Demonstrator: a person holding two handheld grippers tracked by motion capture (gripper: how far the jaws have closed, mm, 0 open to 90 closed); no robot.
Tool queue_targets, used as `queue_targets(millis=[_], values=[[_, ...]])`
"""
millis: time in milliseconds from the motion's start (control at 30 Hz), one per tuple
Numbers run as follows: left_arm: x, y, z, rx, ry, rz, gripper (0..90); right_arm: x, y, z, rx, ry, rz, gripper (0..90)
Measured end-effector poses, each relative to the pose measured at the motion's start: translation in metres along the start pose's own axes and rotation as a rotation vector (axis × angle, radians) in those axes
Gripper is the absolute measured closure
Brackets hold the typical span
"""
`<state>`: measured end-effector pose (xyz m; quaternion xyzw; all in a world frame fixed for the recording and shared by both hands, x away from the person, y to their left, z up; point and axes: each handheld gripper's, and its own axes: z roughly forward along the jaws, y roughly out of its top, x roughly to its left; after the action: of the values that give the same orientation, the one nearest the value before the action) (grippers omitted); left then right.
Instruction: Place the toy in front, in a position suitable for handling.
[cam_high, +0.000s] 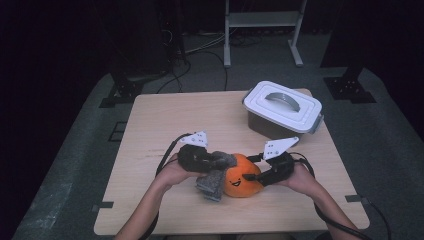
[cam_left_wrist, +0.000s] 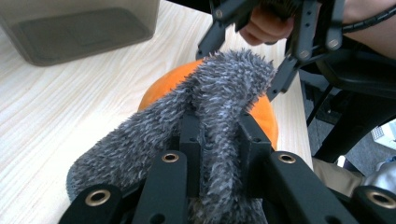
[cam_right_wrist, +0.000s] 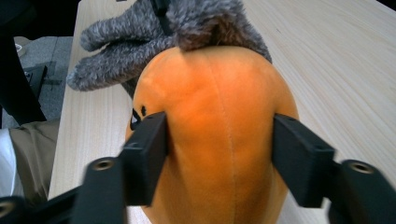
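An orange plush toy (cam_high: 243, 183) with a smiling face and a grey fuzzy top (cam_high: 214, 181) lies near the table's front edge. My left gripper (cam_high: 221, 162) comes in from the left and is shut on a tuft of the grey fuzz (cam_left_wrist: 224, 93), which is pinched between its jaws (cam_left_wrist: 219, 126). My right gripper (cam_high: 256, 173) reaches in from the right. Its jaws stand on either side of the orange body (cam_right_wrist: 219, 107), and the pads (cam_right_wrist: 148, 154) touch it with no gap. The right gripper (cam_left_wrist: 280, 42) also shows beyond the fuzz in the left gripper view.
A grey lidded container (cam_high: 282, 107) with a handle stands at the back right of the wooden table (cam_high: 175, 115). Its dark wall (cam_left_wrist: 79, 28) shows in the left gripper view. Behind the table are stands, cables and a white frame.
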<state>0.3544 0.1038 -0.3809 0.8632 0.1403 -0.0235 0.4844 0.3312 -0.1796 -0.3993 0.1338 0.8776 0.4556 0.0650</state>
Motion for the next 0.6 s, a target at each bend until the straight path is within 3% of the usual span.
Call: queue_targets(millis=[167, 367, 600], values=[[-0.004, 0.009, 0.002, -0.027, -0.018, 0.016, 75.4, 0.003, 0.000, 0.003, -0.003, -0.010, -0.010, 52.4], [-0.008, 0.019, 0.006, -0.024, -0.026, 0.037, 75.4, 0.007, 0.002, 0.007, -0.003, -0.012, -0.026, 54.7], [-0.005, 0.014, 0.007, -0.023, -0.025, 0.027, 75.4, 0.005, -0.005, 0.001, -0.011, -0.012, -0.010, 57.3]])
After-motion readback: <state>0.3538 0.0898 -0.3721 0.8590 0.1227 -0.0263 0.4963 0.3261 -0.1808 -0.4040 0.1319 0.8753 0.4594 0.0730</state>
